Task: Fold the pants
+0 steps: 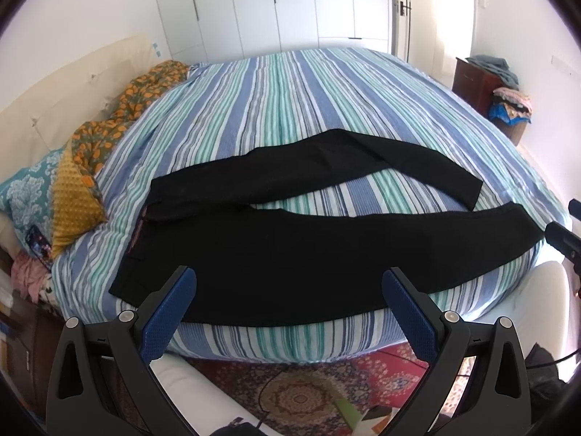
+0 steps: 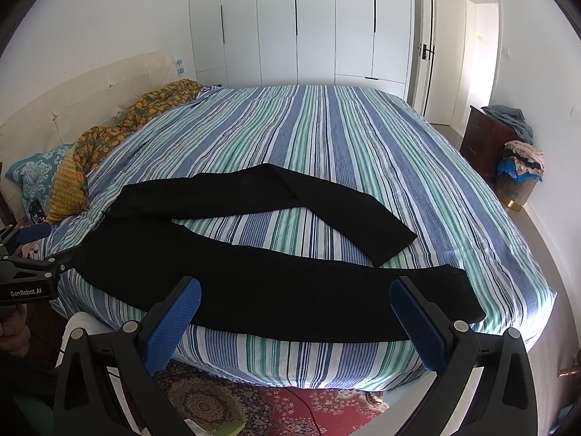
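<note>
Black pants [image 1: 290, 254] lie unfolded on the striped bed [image 1: 290, 109], legs splayed toward three o'clock, as the left gripper [image 1: 288, 290] and right gripper [image 2: 295, 301], both released, hover at the near edge.

Home bedroom. Indicators: wide bed with blue, green and white striped cover [image 2: 345, 152], padded cream headboard [image 2: 72, 105], white full-height wardrobe doors [image 2: 297, 25], dark wooden bedside cabinet [image 2: 483, 138], patterned red rug [image 2: 290, 410].
</note>
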